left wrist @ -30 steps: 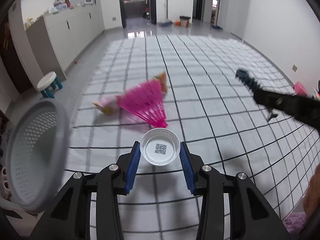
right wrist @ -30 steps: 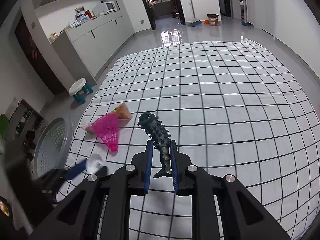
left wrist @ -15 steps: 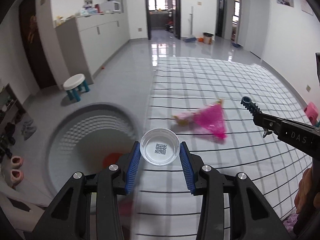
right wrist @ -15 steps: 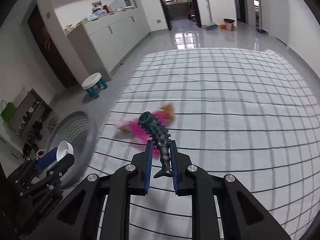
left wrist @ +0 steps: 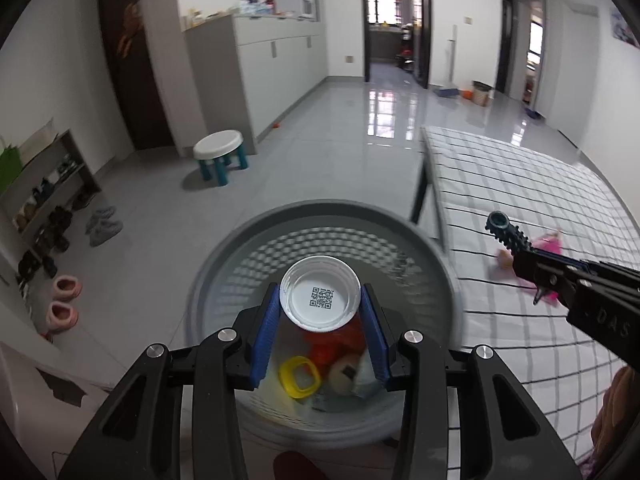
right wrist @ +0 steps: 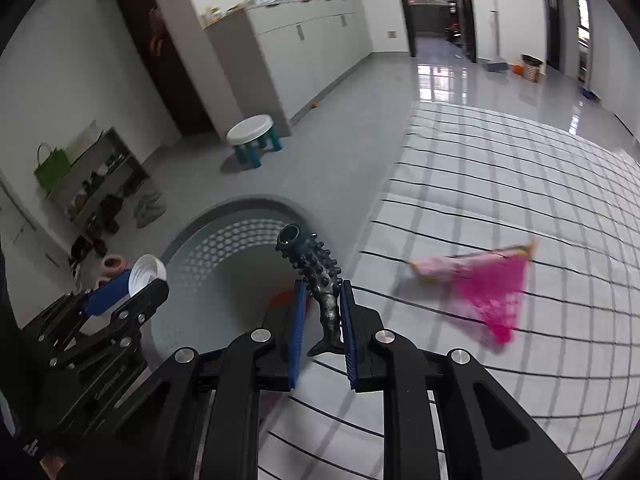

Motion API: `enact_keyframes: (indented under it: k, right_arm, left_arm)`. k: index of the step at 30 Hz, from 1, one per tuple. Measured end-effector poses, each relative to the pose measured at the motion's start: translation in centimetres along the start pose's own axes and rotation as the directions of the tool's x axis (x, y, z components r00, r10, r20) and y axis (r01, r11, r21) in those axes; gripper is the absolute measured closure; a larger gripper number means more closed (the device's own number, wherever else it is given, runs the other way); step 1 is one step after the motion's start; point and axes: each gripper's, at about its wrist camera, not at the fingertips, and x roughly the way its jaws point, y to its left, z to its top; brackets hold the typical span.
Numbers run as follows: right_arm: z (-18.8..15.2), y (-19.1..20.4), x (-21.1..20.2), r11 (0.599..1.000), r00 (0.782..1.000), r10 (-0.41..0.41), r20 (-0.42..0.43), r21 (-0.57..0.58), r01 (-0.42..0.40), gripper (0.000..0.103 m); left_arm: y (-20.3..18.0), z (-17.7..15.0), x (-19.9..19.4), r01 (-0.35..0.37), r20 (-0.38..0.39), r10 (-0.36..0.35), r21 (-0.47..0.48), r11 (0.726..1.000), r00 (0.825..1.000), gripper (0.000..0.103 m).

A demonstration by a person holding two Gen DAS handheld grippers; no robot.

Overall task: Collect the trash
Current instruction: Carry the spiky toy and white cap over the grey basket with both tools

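- The left gripper (left wrist: 320, 334) pinches a small white plastic cup (left wrist: 320, 299) between its blue pads, the cup's open mouth facing the camera and a QR code showing on its inner bottom.
- The cup is held above the grey perforated basket (left wrist: 248, 264), which stands on the floor just beside the near left edge of the checked cloth (left wrist: 520, 184).
- Inside the basket lie a yellow ring (left wrist: 299, 376), an orange-red wrapper (left wrist: 332, 340) and a pale round piece (left wrist: 345, 372); the rest of the contents is too blurred to name.
- The right gripper (right wrist: 323, 320) is pressed onto a dark knobbly tube (right wrist: 316, 276), which stands up between its blue pads with its hollow end on top.
- In the right wrist view the tube is over the basket's right rim (right wrist: 256, 204), where it meets the cloth.
- A pink mesh bag (right wrist: 490, 288), blurred, lies on the cloth to the right of the tube, with a pale pink wrapper (right wrist: 440, 268) touching its left end.
- Far left on the grey floor stands a white stool with teal legs (left wrist: 220, 154); a shoe rack (left wrist: 48, 196) lines the left wall.
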Motion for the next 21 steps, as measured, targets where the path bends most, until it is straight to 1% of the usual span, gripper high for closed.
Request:
enact_keyframes:
  k: [5,10,15,21]
  right_arm:
    - [0.9,2.7,2.2,0.999,1.000,0.023,-0.021,-0.047,-0.024,0.086]
    - [1.4,4.1,4.5,0.996,0.998,0.030,-0.051,-0.081,-0.034,0.086]
    - [1.0,4.7,6.4,0.994,0.994,0.048,-0.097,-0.094,-0.057,0.086]
    - [0.8,5.5,7.5,0.991,0.990,0.051,-0.128,-0.113,-0.066,0.086]
  left_arm:
    - [2.6,-0.2,1.8,-0.031,-0.031,0.030,-0.051,0.998,0.999,0.064]
    - [4.3,-0.7,3.5,-0.044,-0.072,0.038,-0.087,0.995,0.997,0.064]
    - [4.7,-1.2,4.3,-0.053,-0.092,0.045,-0.085,0.995,0.995,0.063]
    - [4.9,-1.3,4.6,-0.044,-0.106,0.034,-0.101,0.994,0.994,0.063]
